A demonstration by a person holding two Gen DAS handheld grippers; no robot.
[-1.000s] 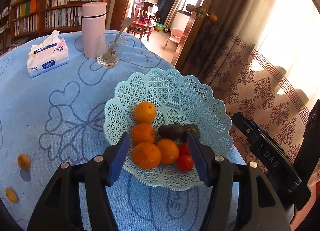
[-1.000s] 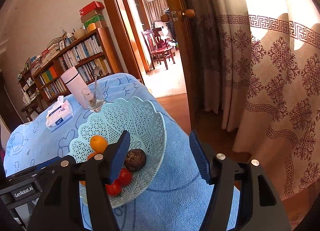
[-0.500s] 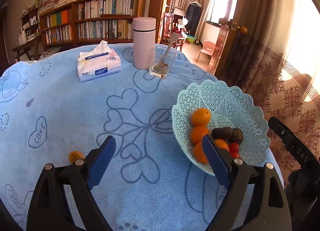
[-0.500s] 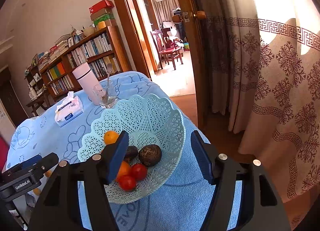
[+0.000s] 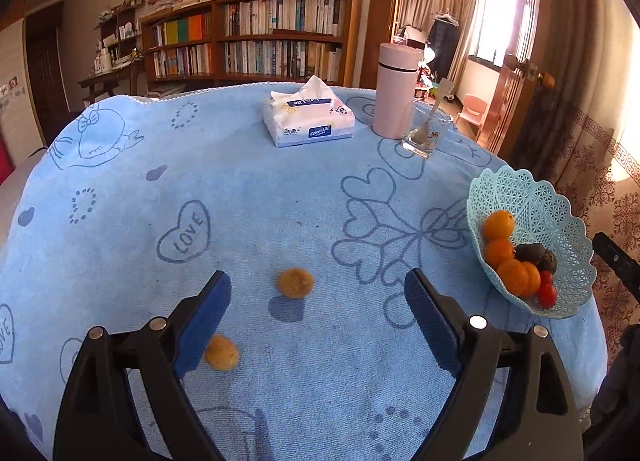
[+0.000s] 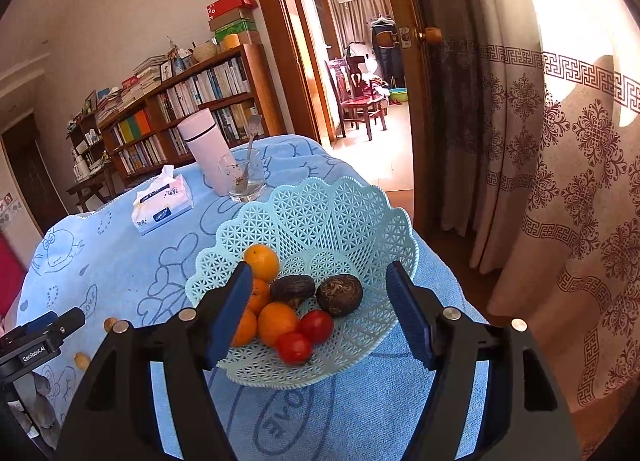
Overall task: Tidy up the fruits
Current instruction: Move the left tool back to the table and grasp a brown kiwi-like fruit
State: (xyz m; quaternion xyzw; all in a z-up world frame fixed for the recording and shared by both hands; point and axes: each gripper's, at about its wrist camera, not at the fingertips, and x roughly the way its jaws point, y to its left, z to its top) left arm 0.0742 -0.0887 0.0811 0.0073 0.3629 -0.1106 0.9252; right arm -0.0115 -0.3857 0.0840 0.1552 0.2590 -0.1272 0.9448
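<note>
A pale blue lattice basket (image 5: 536, 201) (image 6: 340, 213) stands at the table's right edge. It holds several oranges (image 6: 262, 261), two dark fruits (image 6: 339, 295) and two red tomatoes (image 6: 295, 347). Two small yellow-brown fruits lie loose on the blue cloth, one (image 5: 295, 283) between my left fingers' line and one (image 5: 222, 352) beside the left finger. My left gripper (image 5: 318, 313) is open and empty above them. My right gripper (image 6: 318, 309) is open and empty, hovering over the basket's near side.
A tissue pack (image 5: 308, 119), a pink flask (image 5: 394, 91) and a glass with a spoon (image 5: 426, 135) stand at the far side of the table. The table drops off just right of the basket, by a patterned curtain (image 6: 560, 181) and a doorway.
My left gripper has swung left, away from the basket, to the two loose fruits. My right gripper has shifted so the basket sits centred between its fingers.
</note>
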